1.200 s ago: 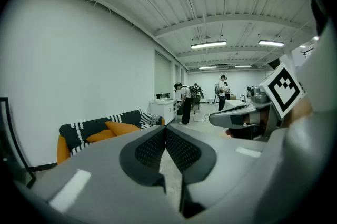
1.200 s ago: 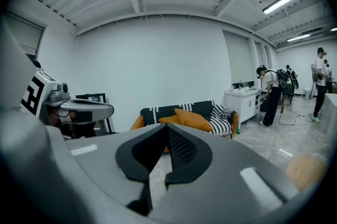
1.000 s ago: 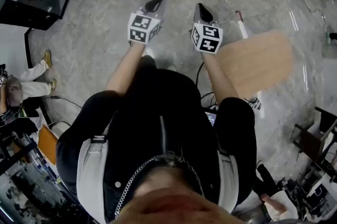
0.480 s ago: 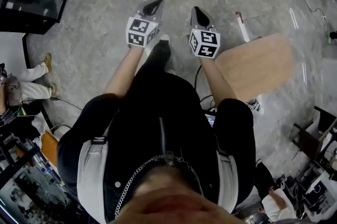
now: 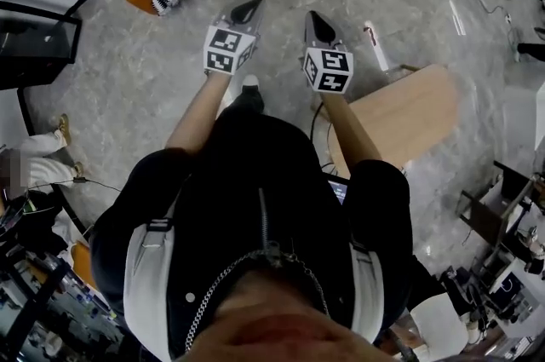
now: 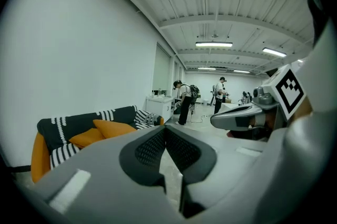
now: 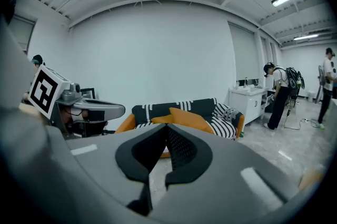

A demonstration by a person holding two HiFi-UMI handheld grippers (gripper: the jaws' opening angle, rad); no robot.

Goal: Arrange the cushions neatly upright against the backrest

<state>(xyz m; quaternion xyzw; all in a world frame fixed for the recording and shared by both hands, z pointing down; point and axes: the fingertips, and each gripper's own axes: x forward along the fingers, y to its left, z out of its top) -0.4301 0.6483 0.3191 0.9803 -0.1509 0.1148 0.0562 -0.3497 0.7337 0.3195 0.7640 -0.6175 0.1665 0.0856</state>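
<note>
Left tongs (image 5: pixel 248 9) and right tongs (image 5: pixel 321 27): both closed, empty, ribbed black pads touching, held over grey marbled floor (image 5: pixel 145 71). Further ahead: soft orange cushions (image 7: pixel 185 117) on black-white striped sofa (image 7: pixel 225 119), orange-sided.

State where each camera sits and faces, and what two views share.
Head view: on the head, facing steeply down; torso, arms, left gripper and right gripper show.
Left gripper view: on the left gripper, along its shut jaws; right gripper alongside.
Right gripper view: likewise, shut jaws toward the sofa.
Shared: both gripper views show orange cushions.
</note>
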